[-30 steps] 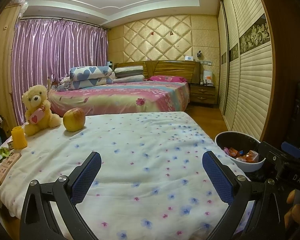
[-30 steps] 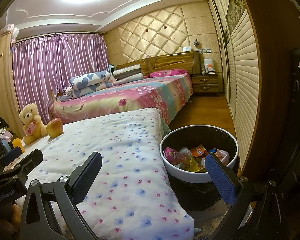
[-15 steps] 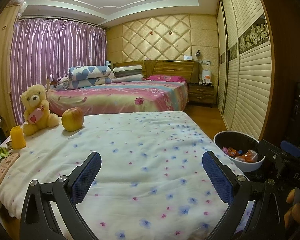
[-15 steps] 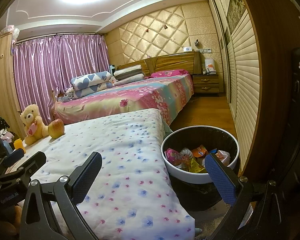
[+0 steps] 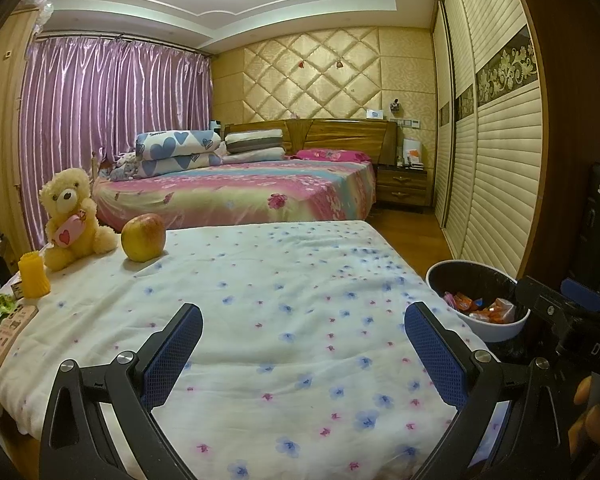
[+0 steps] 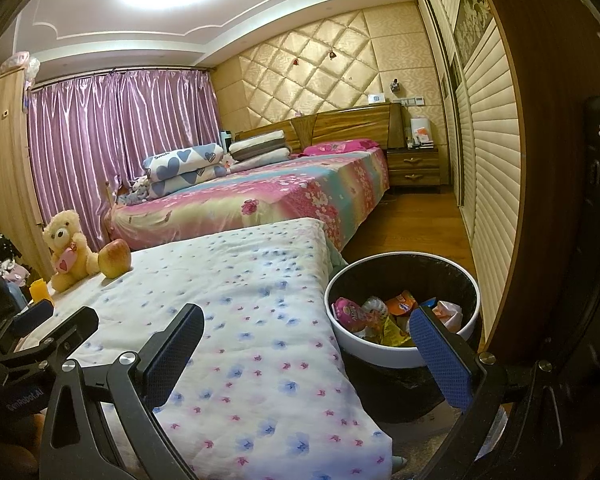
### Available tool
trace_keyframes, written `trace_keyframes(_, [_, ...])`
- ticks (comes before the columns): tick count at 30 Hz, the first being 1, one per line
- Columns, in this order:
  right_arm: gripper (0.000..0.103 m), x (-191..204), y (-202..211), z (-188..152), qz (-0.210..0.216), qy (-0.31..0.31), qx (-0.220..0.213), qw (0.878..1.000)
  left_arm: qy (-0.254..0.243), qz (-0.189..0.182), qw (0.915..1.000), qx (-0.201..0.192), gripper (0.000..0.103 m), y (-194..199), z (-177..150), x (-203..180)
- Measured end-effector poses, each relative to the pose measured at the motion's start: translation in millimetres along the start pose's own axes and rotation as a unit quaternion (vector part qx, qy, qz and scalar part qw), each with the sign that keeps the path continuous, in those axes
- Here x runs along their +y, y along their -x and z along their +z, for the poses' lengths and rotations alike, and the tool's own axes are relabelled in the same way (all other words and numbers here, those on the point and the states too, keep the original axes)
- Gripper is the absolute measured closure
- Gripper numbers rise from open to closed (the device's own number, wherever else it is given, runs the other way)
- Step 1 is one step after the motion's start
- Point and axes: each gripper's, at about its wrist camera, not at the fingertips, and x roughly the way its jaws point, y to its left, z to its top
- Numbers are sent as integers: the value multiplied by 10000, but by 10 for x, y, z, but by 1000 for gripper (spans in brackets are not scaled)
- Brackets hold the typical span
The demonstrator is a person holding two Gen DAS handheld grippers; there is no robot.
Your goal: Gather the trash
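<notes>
Both tools, left and right, gape empty over the floral quilt.

Glossy satin curtains; matt cotton cloth.

A soft yellow teddy bear with a pink heart sits at the far left corner of the white flowery bed cover. A round yellow-red apple stands just beside it. A small yellow ribbed cup is near the left edge. A flat pink box lies at that edge too.
</notes>
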Motion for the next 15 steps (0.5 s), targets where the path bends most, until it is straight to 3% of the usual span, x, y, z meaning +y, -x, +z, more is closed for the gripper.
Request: trace_keyframes(15, [0,8,7,5,13,1,-14,10000,18,-18,10000,11,1,-15,-9,5])
